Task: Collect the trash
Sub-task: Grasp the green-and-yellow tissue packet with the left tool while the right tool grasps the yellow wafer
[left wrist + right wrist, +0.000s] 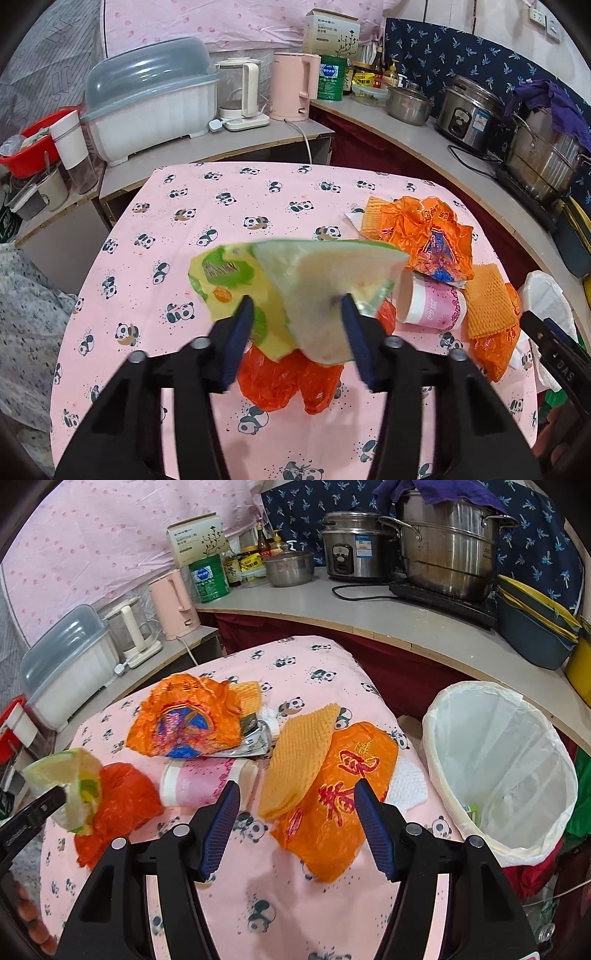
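On the table (258, 886) lie two orange printed wrappers (188, 716) (332, 805), two foam net sleeves (299, 760) (249, 696), one red plastic bag (122, 805), one green-yellow bag (317, 291), one pink paper cup (199, 781). One lined bin (498, 760) stands beside. Two grippers (297, 306) (295, 794).

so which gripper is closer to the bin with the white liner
Right. The right gripper hovers open over the orange wrapper, right beside the bin. The left gripper is at the table's far side, around the green and yellow bag.
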Demonstrator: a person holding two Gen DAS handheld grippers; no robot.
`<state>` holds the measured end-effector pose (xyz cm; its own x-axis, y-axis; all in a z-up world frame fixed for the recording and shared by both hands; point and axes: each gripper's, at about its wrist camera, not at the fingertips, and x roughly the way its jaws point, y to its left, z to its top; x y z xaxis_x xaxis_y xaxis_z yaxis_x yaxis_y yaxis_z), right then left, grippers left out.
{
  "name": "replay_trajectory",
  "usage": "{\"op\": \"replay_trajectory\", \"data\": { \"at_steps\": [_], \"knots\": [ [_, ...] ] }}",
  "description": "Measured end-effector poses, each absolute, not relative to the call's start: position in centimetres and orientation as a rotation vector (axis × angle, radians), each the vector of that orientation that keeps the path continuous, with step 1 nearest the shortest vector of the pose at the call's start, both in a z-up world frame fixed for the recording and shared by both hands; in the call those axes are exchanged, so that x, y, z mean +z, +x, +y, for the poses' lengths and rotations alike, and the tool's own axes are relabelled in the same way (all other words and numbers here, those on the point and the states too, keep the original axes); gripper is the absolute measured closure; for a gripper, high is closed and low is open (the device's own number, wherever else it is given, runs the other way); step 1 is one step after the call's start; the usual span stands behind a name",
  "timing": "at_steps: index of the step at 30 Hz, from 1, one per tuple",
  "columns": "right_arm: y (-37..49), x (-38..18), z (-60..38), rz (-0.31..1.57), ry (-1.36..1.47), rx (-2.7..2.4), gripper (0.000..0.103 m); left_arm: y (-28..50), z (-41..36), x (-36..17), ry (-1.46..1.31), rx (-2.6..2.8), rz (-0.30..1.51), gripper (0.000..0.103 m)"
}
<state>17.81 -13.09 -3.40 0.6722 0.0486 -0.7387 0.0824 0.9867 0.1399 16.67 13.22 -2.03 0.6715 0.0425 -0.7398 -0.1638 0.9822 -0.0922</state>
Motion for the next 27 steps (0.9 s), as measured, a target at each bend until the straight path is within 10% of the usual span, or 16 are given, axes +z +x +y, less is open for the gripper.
{"op": "replay_trajectory", "data": {
  "at_steps": [6,14,27],
  "knots": [
    [20.5,-5.9,-14.1,0.895,0.208,-0.031,0.046,17.0,13.1,-2.0,-0.153,0.103,0.834,0.093],
    [21.9,-7.7,-13.4,0.941,0.216,0.009,0.091,16.6,12.4,-0.7,-0.147,0.084,0.804,0.094],
    [19.0,-0.8,-14.5,0.775,0.250,0.057,0.094,15.0,9.3,3.8,-0.126,0.003,0.709,0.094]
  ]
}}
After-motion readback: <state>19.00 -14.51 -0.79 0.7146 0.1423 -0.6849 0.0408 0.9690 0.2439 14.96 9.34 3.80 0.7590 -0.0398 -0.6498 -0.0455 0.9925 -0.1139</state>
